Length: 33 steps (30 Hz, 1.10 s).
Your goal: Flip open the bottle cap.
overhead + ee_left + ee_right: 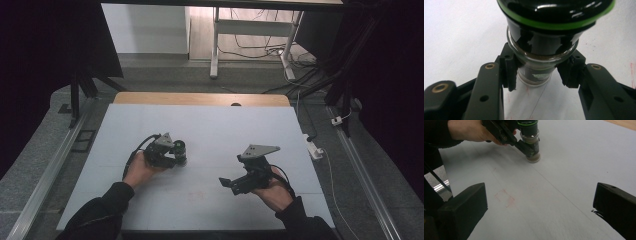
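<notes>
On the table [210, 125] in the high view, left gripper [176, 154] clamps an upright jar [180, 150] left of centre; right gripper [226, 182] hangs well apart. Left gripper view: pads [510, 72] squeeze the glass under the black lid [554, 10]. Right gripper view: jaws wide, empty, facing the jar. Step looks like steadying it; next, right should close on the lid.

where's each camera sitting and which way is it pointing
High view: above the person's side, looking forward and down on the table; both forearms and hands show.
Left gripper view: on the left gripper, looking along its jaws at the jar clamped between them.
Right gripper view: on the right gripper, jaws apart, facing across the table.
Shared: the jar appears in every view.
</notes>
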{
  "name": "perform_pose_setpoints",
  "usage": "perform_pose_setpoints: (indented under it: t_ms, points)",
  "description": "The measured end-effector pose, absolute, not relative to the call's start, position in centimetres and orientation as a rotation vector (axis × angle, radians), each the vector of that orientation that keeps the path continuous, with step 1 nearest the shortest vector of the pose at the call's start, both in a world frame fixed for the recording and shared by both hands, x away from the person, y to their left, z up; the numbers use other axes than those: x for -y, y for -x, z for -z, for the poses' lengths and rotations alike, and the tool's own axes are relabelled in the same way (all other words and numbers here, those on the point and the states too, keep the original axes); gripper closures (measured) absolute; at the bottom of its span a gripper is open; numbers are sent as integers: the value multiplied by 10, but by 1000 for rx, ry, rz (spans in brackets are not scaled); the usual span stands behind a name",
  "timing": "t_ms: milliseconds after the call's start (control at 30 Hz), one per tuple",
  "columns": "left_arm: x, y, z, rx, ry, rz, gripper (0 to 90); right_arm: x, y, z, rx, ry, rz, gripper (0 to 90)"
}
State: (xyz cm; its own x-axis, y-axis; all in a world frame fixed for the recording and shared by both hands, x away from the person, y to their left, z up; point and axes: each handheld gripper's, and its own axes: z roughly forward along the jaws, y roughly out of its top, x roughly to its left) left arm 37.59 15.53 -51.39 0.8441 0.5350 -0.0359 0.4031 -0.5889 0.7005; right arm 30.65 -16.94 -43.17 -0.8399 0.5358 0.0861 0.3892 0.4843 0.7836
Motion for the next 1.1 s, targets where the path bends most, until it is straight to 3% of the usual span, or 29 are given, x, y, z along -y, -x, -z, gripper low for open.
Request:
perform_pose_setpoints:
  t_ms: [1100]
  points:
    - [-155,-375,515,-690,-2273,-234,537,70,-348,446,-2649,-689,-1229,0]
